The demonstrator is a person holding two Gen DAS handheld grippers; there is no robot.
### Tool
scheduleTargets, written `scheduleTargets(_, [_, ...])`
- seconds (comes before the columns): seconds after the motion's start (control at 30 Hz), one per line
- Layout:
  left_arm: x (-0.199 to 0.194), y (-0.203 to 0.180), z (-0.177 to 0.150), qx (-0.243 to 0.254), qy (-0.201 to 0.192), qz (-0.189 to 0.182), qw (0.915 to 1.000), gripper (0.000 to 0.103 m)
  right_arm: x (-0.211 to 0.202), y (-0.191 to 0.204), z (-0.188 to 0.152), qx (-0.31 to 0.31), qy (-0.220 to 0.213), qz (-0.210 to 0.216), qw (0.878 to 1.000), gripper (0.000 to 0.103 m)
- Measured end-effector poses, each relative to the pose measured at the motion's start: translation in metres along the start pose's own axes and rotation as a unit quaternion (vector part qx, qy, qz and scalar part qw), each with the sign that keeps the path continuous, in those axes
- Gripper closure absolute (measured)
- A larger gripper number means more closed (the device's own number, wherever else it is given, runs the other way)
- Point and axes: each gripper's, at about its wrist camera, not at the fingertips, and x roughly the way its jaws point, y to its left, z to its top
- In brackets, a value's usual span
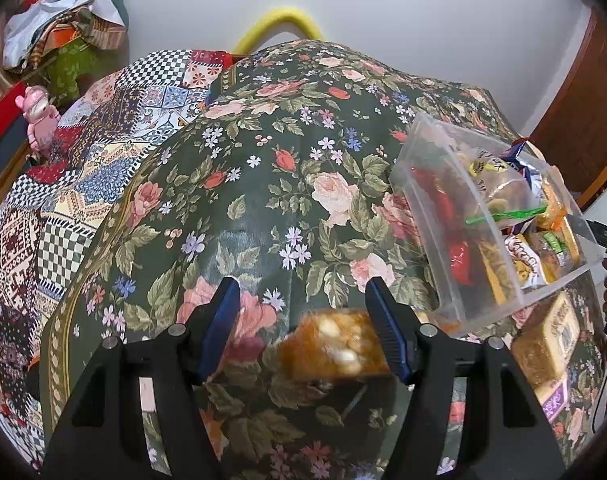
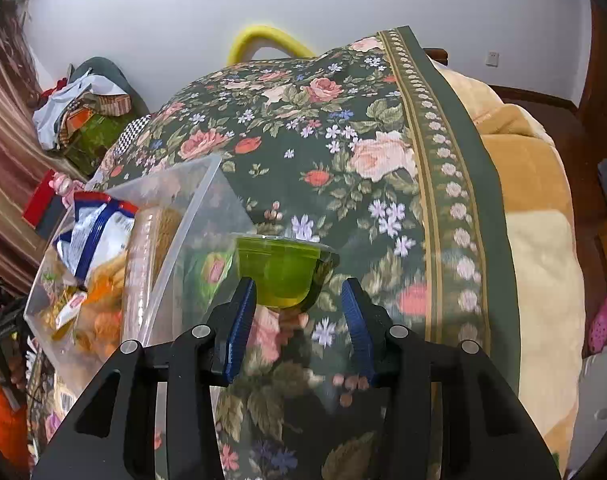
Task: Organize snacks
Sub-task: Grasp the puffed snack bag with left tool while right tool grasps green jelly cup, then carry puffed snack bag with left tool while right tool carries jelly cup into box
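My left gripper hangs open over the floral cloth. An orange nut bar in clear wrap lies between its jaws, close against the right pad and well apart from the left pad. A clear plastic bin holding several snack packets stands to the right. Yellow wrapped snacks lie beside the bin's near corner. My right gripper is shut on a green jelly cup, upright, above the cloth. The bin is just to its left in the right wrist view.
The floral cloth covers a rounded surface, with a patchwork cloth to its left. At the far left are a pink toy and a pile of clothes. A beige blanket lies beyond the cloth's right border.
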Motion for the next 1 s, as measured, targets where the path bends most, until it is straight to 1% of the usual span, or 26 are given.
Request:
scheduleTargets(0.1, [-0.008,0.000,0.000,-0.008,-0.006,-0.007,0.9999,0.038,0.000,0.000,0.007,0.001,-0.002,0.004,1.000,0.061])
scheduleTargets(0.17, [-0.015,-0.003,-0.001,-0.005,-0.012,-0.011,0.9999,0.038,0.000,0.000,0.011,0.009,-0.003,0.027,1.000,0.061])
scheduleTargets(0.2, [-0.018,-0.006,-0.002,0.000,-0.015,-0.013,0.9998,0.038,0.000,0.001,0.013,0.008,-0.003,0.032,0.999,0.061])
scheduleTargets(0.3, [-0.020,-0.013,-0.003,0.011,-0.014,-0.015,0.9997,0.038,0.010,0.007,0.018,-0.008,0.011,0.018,1.000,0.061])
scheduleTargets(0.53, [-0.009,-0.021,-0.010,0.013,0.005,-0.023,0.9996,0.038,0.028,-0.008,0.030,0.040,0.026,0.049,0.998,0.057])
scheduleTargets(0.63, [-0.007,-0.026,-0.011,0.017,0.006,-0.025,0.9995,0.037,0.031,-0.013,0.033,0.048,0.028,0.034,0.998,0.057])
scheduleTargets(0.7, [-0.006,-0.028,-0.010,0.021,0.005,-0.023,0.9995,0.037,0.031,-0.016,0.034,0.052,0.027,0.032,0.998,0.057])
scheduleTargets(0.83, [-0.002,-0.027,-0.009,0.019,0.005,-0.025,0.9995,0.036,0.029,-0.015,0.035,0.037,0.016,-0.001,0.999,0.057])
scheduleTargets(1.0, [-0.001,-0.027,-0.008,0.015,0.003,-0.028,0.9995,0.036,0.036,-0.015,0.039,0.026,0.022,-0.013,0.999,0.057])
